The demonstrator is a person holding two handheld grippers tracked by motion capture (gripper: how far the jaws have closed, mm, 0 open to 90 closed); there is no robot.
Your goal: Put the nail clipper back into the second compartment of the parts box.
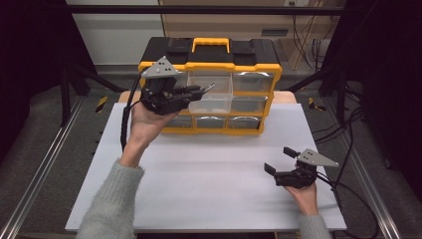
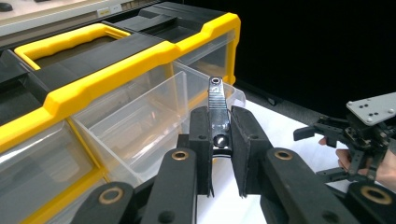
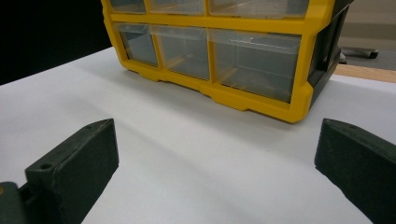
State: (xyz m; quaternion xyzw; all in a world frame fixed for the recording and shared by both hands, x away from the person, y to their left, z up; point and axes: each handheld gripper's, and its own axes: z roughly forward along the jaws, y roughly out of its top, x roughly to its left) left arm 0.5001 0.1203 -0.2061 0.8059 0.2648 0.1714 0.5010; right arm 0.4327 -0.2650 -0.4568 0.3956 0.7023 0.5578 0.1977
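Holding a small metal part [image 2: 218, 114] pinched between my left gripper [image 2: 218, 140]'s fingers [image 2: 201, 140], I have that gripper raised in front of the yellow and black organizer box [image 1: 209, 64] at the far side of the desk [image 1: 209, 169]. The metal part is a narrow flat silver strip with a hole near its far tip and another down by the pads; it sticks out past the fingertips toward the box. In the high view the left gripper [image 1: 199, 91] sits at the upper left of the box front, tip over the pulled-out clear drawer [image 1: 211, 97] in the middle column. In the left gripper view that drawer [image 2: 140, 116] is open just behind the part, clear walls, nothing visible inside from this angle. Can't tell if the part touches the drawer rim; it looks just above it.

My right gripper [image 1: 279, 160] rests low on the desk near the right front corner, well apart from the box, fingers spread wide with nothing between them. In the right gripper view both fingers [image 3: 74, 163] stand far apart at the frame edges, with bare white desk [image 3: 196, 168] between and the bottom row of closed clear drawers [image 3: 205, 51] ahead.

The box has a yellow handle [image 1: 211, 45] on top.
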